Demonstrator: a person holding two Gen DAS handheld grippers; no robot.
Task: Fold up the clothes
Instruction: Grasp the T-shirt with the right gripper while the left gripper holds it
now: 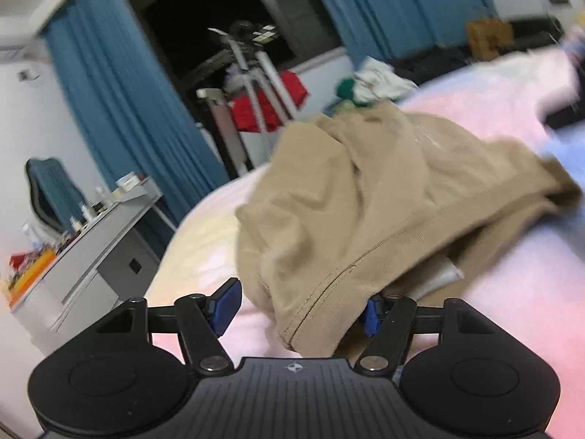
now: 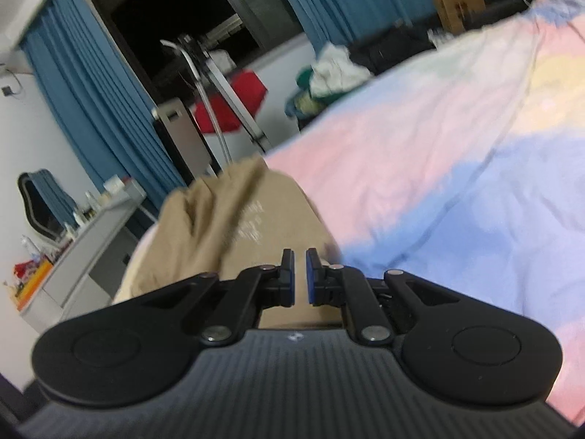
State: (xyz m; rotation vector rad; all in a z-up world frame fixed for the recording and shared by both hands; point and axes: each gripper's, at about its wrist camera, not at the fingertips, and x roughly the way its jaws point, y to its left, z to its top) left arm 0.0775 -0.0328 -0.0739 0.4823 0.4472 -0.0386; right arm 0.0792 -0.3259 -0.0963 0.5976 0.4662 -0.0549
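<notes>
A tan garment point(image 1: 365, 201) lies crumpled on the pastel bedspread point(image 1: 512, 292), its stitched hem hanging toward me. My left gripper point(image 1: 299, 311) is open, its blue pads point(image 1: 226, 305) wide apart with the hem corner lying between them. In the right wrist view the same tan garment point(image 2: 226, 226) lies just ahead and to the left. My right gripper point(image 2: 299, 276) has its jaws nearly together with a thin gap; tan cloth shows behind the gap, and I cannot tell whether any is pinched.
The bedspread point(image 2: 457, 168) stretches right. A grey desk point(image 1: 91, 248) with clutter stands left, beyond the bed's edge. A pile of clothes point(image 1: 373, 84), a red item point(image 1: 263, 106) on a rack and blue curtains point(image 1: 120, 109) are at the back.
</notes>
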